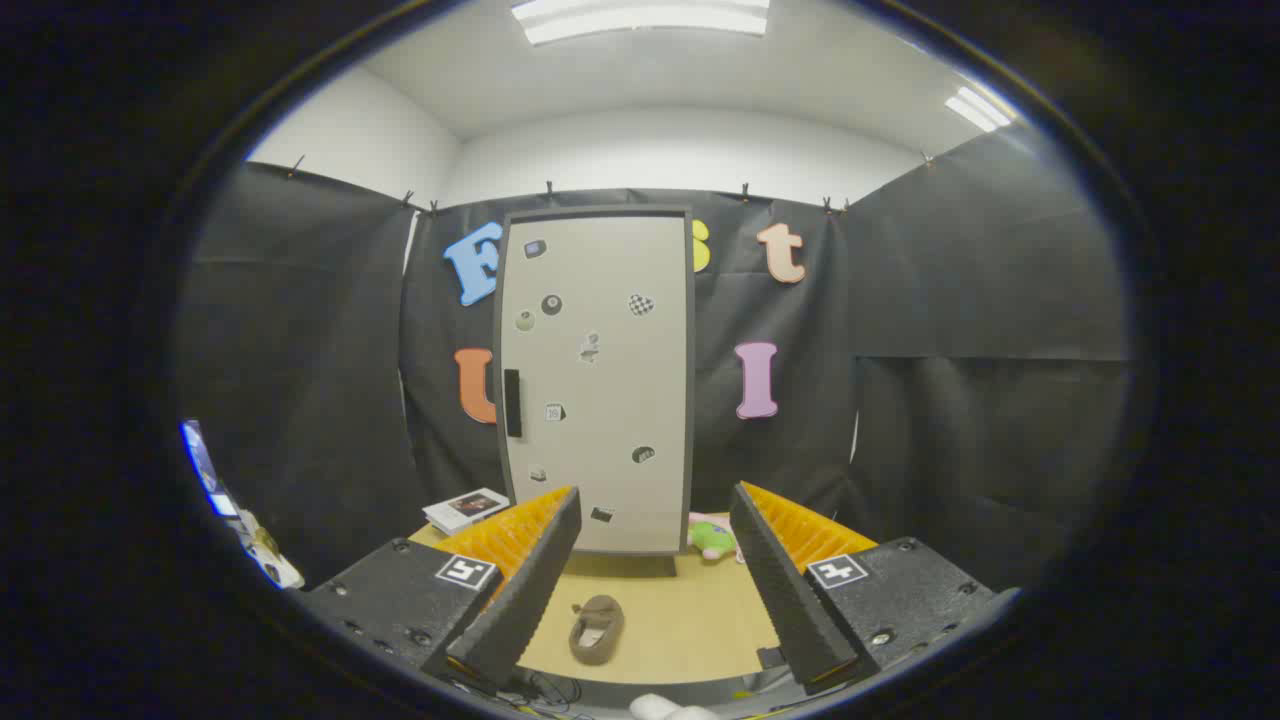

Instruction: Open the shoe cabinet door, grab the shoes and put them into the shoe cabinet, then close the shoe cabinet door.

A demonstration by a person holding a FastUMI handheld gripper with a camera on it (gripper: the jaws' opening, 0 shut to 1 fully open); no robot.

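Shoe cabinet [598,380]: tall, pale, upright at the far end of the surface [690,620], straight ahead of the claw and well beyond it; long axis vertical.
Cabinet door: shut, flat face toward the camera, dotted with small stickers.
Door handle [513,402]: dark vertical bar near the door's left edge, so the door looks hinged on the right; this is a judgement.
Claw [655,580]: spread wide, holding nothing, fingers aimed at the cabinet base.
Key relation: the handle lies ahead, higher than the fingertips and slightly left of the centre line; reaching it calls for a forward, upward, leftward move.
Shoe [597,628]: brown slipper on the surface between the fingers, nearer the left one, well short of the cabinet; long axis runs roughly toward the cabinet, opening facing up.
Task stage: door not yet opened.
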